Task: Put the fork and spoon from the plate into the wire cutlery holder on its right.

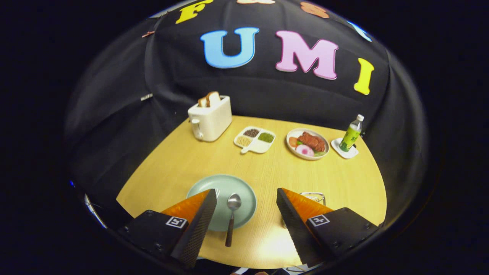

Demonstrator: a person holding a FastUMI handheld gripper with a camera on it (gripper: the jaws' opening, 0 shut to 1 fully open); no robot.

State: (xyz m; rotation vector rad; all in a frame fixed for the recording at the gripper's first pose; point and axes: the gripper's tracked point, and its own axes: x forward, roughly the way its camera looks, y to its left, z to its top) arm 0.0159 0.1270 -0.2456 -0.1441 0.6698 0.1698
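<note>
A pale green plate (237, 185) lies on the wooden table, partly behind my left finger. A metal spoon (231, 214) rests on it, bowl away from me, its dark handle reaching over the plate's near rim, between my fingers. The fork's tines (217, 191) peek out beside the tip of my left finger; the rest of it is hidden. The wire cutlery holder (315, 197) stands right of the plate, mostly hidden behind my right finger. My gripper (246, 196) hovers above the plate's near side, open, with nothing held.
At the back of the table stand a white toaster (210, 118) with bread slices, a divided dish (255, 139) of grains, a plate of food (308, 143), and a green bottle (351, 134) on a white coaster. Bare table lies between the two rows.
</note>
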